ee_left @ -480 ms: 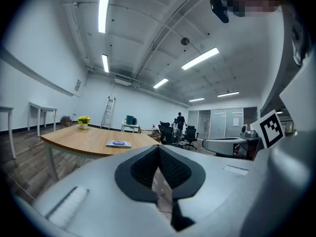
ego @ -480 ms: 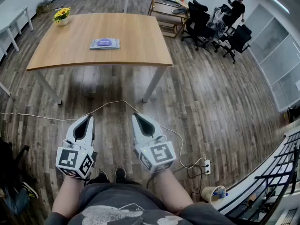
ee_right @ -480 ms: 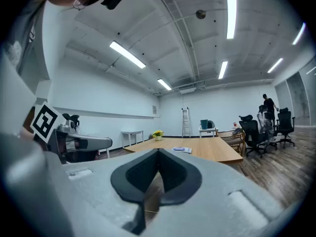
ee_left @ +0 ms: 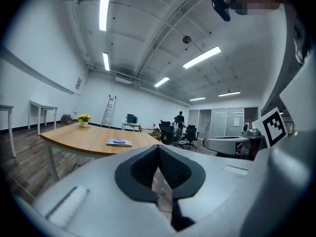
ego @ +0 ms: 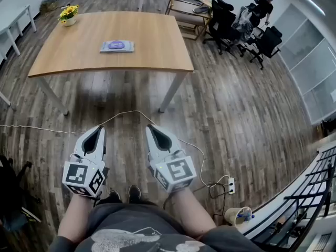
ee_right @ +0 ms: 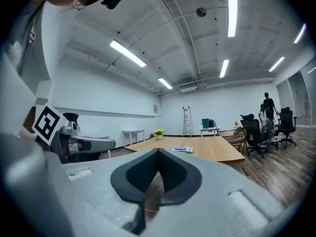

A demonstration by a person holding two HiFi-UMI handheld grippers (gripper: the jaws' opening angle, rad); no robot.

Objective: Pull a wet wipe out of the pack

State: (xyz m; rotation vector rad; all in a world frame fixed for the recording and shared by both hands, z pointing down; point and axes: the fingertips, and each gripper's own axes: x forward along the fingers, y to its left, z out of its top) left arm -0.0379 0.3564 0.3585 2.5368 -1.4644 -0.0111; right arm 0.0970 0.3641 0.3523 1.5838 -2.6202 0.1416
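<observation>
The wet wipe pack (ego: 117, 46), flat and pale with a purple lid, lies on the wooden table (ego: 152, 51) well ahead of me. It also shows small in the left gripper view as the pack (ee_left: 119, 142) and in the right gripper view as the pack (ee_right: 182, 148). My left gripper (ego: 98, 130) and right gripper (ego: 149, 128) are held side by side over the floor, far short of the table. Both are shut with nothing between their jaws, tips meeting at the left gripper (ee_left: 159, 147) and the right gripper (ee_right: 158, 151).
A pot of yellow flowers (ego: 69, 15) stands at the table's far left corner. A white cable (ego: 121, 115) runs across the wood floor to a power strip (ego: 230, 185). Black office chairs (ego: 226, 25) and a person (ego: 262, 7) are at the back right. A railing (ego: 310, 193) is at right.
Both grippers have edged slightly forward towards the table; the view has shifted a little. Their jaws stay shut.
</observation>
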